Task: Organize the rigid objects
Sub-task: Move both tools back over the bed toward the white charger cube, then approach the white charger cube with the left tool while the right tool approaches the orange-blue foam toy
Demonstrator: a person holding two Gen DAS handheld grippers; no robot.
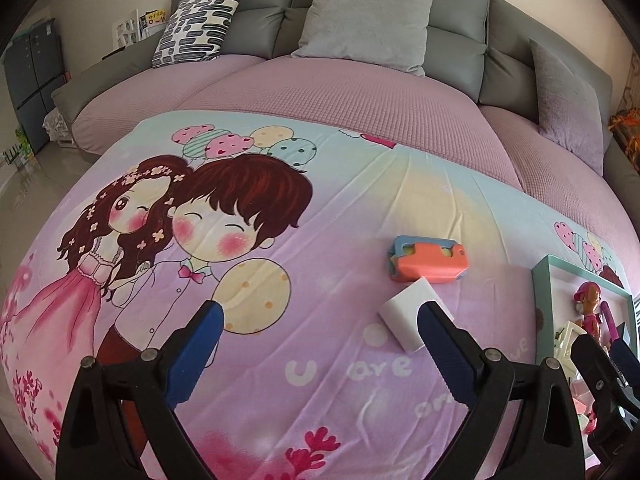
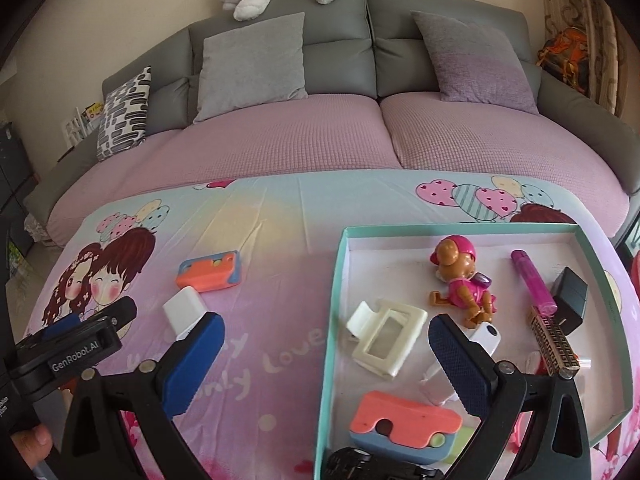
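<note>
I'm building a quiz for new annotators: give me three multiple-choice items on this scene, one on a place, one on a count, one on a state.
1. Where is the white block?
A. in the teal tray
B. on the printed sheet, left of the tray
C. on the sofa

2. How many orange-and-blue toys lie outside the teal tray?
A. none
B. one
C. three

3. How is the right gripper?
A. open, empty
B. shut on the toy dog
C. shut on the hair clip

Key: B, the block rests on the sheet; B, only one such toy lies there; A, the fingers stand wide apart around nothing.
</note>
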